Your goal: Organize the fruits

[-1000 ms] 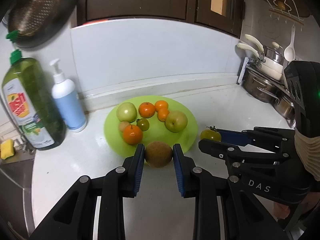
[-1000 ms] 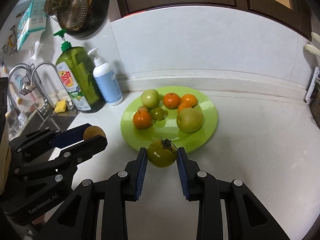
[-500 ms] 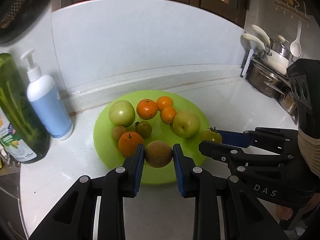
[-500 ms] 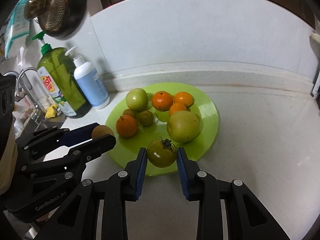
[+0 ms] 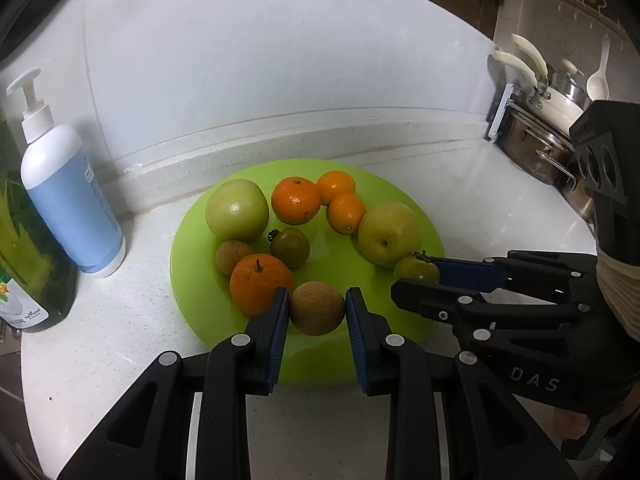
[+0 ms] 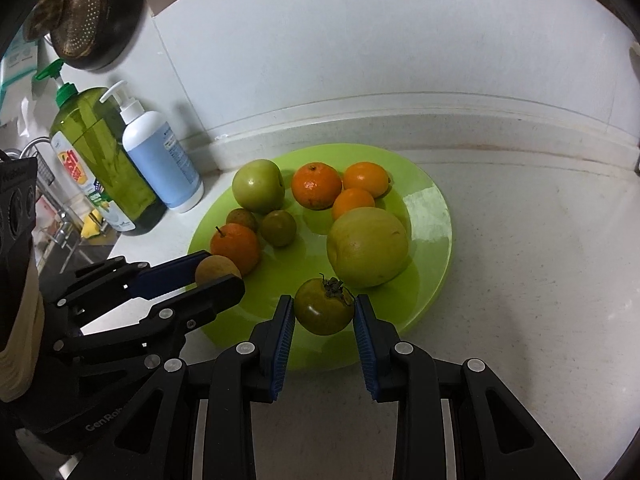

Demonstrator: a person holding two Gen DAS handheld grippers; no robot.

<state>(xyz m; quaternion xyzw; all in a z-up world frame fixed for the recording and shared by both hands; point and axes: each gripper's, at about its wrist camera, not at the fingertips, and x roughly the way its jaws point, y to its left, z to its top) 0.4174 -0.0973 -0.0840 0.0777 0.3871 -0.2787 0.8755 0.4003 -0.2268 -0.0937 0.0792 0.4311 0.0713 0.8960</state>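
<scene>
Left wrist view: left gripper clamped on a brown round fruit over the near rim of the green plate, right gripper beside it; right wrist view: right gripper clamped on a green tomato over the plate's near edge, just before a large yellow-green fruit.

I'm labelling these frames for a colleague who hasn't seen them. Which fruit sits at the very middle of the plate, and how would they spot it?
Start at the lime-green plate on the white counter. Fruits ring its bare centre; just left of that centre lies a small dark green tomato, beside the stemmed orange. It is the only dark green fruit resting on the plate, with a tiny dried stalk; the similar one nearby is held in tongs.
</scene>
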